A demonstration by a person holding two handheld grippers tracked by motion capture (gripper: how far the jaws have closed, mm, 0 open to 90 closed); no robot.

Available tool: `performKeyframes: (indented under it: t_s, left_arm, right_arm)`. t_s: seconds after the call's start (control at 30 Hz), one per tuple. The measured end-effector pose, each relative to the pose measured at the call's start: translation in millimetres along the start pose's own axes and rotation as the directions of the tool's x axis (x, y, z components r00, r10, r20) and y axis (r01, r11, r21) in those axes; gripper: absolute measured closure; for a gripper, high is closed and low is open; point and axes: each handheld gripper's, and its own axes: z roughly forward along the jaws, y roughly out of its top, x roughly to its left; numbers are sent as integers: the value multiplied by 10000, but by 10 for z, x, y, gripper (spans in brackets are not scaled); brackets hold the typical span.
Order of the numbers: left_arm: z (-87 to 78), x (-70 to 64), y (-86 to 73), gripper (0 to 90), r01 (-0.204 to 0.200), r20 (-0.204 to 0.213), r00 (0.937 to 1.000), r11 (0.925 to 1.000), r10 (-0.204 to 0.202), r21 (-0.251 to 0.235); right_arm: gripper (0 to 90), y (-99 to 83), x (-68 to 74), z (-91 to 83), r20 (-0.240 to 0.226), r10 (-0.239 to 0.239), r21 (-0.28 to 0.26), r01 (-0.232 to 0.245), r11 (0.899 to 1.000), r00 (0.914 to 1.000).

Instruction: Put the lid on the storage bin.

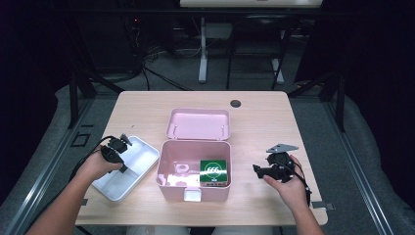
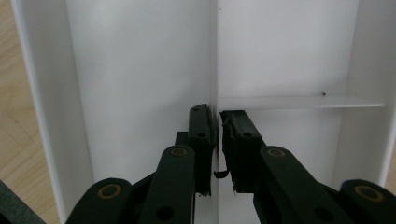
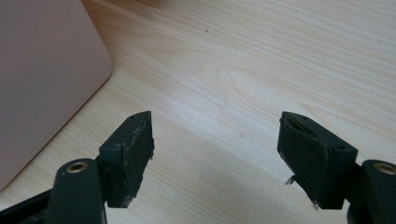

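A: High view first. The pink box (image 1: pixel 194 171) sits mid-tabletop (image 1: pixel 264 117), its lid (image 1: pixel 198 124) thrown back on the far side. Inside, against the right wall, lies a green packet (image 1: pixel 214 171); something small and pale lies left of it, too faint to name.

B: And the white tray (image 1: pixel 128 169)?

A: Just left of the pink box, set at an angle, its near corner close to the tabletop's front edge. The left gripper (image 1: pixel 120 148) hangs over the tray's far-left part, held in the left hand (image 1: pixel 98 165).

B: Room on the other side?

A: Plenty. The right gripper (image 1: pixel 258 170) hovers right of the pink box, apart from its wall, with bare wood around it out to the tabletop's right edge.

B: Left gripper view?

A: The left gripper (image 2: pixel 217 140) is clamped on the tray's thin white divider (image 2: pixel 214 56), one pad on each face. A cross divider (image 2: pixel 299 101) branches off right at the fingertips. The tray's outer wall (image 2: pixel 39 102) runs along the left, with a strip of wood beyond it.

B: Right gripper view?

A: The right gripper (image 3: pixel 215 140) is spread wide, gripping nothing, only wood grain between its pads. The pink box's rounded corner (image 3: pixel 100 65) stands at upper left, clear of the nearer pad.
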Motion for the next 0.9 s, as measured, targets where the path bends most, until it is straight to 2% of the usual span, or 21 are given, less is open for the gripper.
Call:
performKeyframes:
  t_s: [0.1, 0.3, 0.5, 0.73, 0.9]
  left_arm:
    - [25, -1, 13, 833, 41, 80, 10000, 9999, -42, 129]
    - [41, -8, 38, 884, 13, -47, 10000, 9994, -12, 353]
    - [-28, 0, 37, 890, -152, -32, 9999, 9985, 154, 525]
    - [-314, 30, 13, 891, -261, -148, 9995, 9995, 263, 149]
    - [-624, 28, -5, 891, -643, -443, 9970, 9978, 634, -182]
  right_arm:
    - [265, -10, -14, 8, -42, 77, 15, -77, 10000, 10000]
    - [265, -39, -15, 26, -110, 82, 172, -80, 9998, 9999]
    - [265, -46, -10, 29, -96, 112, 169, -110, 9998, 9999]
    - [265, -51, -7, 34, -132, 137, 160, -135, 9998, 9998]
    - [265, -57, -10, 43, -141, 120, 209, -117, 9997, 9998]
